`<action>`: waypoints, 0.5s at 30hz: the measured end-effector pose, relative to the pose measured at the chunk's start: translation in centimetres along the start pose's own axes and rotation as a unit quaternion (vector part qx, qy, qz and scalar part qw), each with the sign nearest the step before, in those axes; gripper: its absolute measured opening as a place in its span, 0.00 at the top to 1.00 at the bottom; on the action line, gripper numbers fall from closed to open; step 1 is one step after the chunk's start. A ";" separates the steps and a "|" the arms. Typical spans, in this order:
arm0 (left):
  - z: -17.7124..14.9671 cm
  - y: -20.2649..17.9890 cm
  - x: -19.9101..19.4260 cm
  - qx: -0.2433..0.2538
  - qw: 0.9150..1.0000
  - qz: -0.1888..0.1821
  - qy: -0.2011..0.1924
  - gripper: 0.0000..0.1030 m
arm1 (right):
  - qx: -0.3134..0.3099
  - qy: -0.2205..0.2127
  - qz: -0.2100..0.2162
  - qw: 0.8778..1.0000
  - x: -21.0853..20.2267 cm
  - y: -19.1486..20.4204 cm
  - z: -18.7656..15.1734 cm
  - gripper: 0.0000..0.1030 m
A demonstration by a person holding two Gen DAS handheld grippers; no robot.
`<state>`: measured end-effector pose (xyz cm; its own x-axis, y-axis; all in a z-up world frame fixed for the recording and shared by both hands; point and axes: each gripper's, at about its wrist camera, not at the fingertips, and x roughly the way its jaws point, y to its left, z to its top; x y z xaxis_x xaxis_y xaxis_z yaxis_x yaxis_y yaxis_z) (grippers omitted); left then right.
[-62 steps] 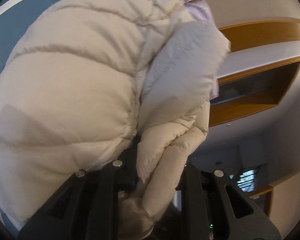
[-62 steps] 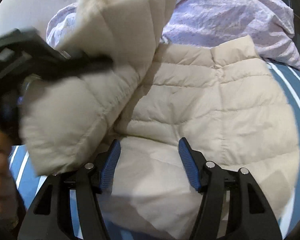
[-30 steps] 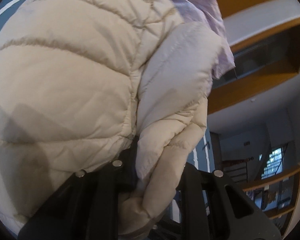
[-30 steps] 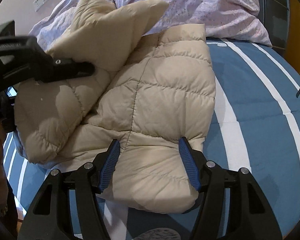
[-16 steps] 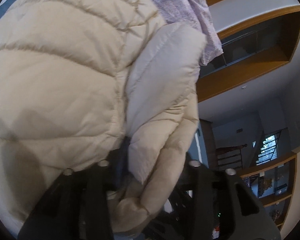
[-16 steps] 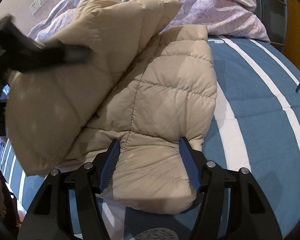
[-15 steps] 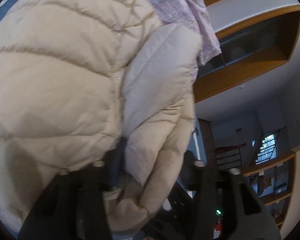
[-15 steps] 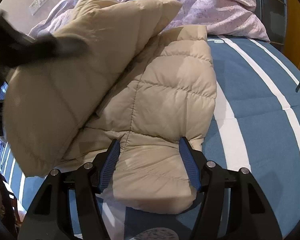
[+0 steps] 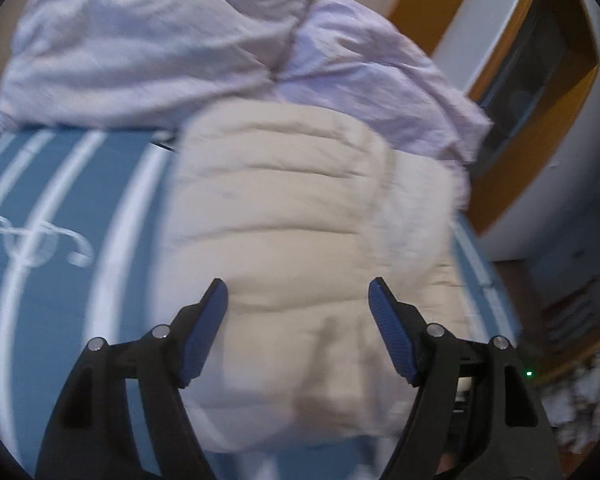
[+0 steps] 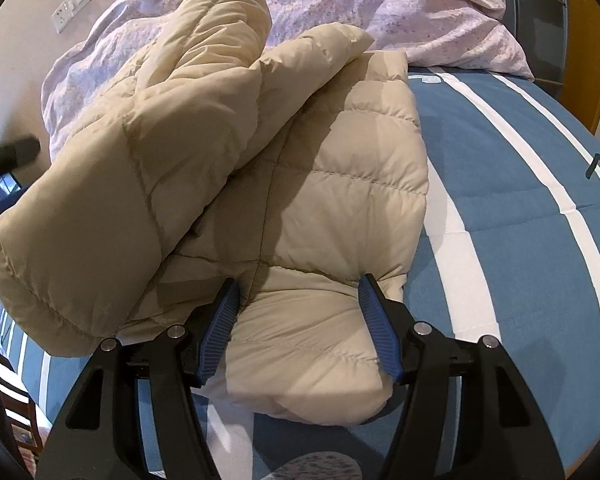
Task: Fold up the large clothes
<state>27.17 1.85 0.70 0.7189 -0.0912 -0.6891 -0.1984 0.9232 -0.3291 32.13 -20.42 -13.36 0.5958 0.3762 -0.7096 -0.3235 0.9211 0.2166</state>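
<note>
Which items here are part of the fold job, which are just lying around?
In play:
- beige puffer jacket
- left tool, jaws just opened, clear of the jacket
- right tool, jaws either side of the jacket's end

Bystanders:
- lilac duvet
- blue striped bedspread
- wall sockets
- wooden shelving

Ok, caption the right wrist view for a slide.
Right gripper straddles the folded beige puffer jacket on the striped blue bedspread.

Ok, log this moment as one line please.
left claw: just opened, nothing between pads | right claw: pads astride jacket end, grip unclear | jacket: flap folded over, on bed
</note>
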 end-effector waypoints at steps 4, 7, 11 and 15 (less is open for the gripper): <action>-1.0 1.8 0.7 0.021 0.997 0.073 -0.007 0.27 | 0.001 -0.002 0.000 1.000 0.0 -0.1 0.0 0.38; -1.6 2.7 2.7 0.003 0.998 0.052 0.021 0.26 | -0.001 -0.006 0.002 1.000 0.0 0.0 0.0 0.37; -2.5 1.9 4.6 -0.003 0.999 0.017 0.037 0.26 | -0.006 -0.008 0.002 1.000 -0.2 -0.2 -0.1 0.37; -3.0 0.6 5.5 0.014 0.999 0.011 0.040 0.26 | -0.016 -0.011 -0.011 1.000 -1.3 -0.9 0.2 0.38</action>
<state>28.95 0.76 -5.23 0.6582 -0.1000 -0.7462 -0.1930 0.9356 -0.2956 31.81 -21.68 -12.50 0.6190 0.3581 -0.6990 -0.3326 0.9258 0.1797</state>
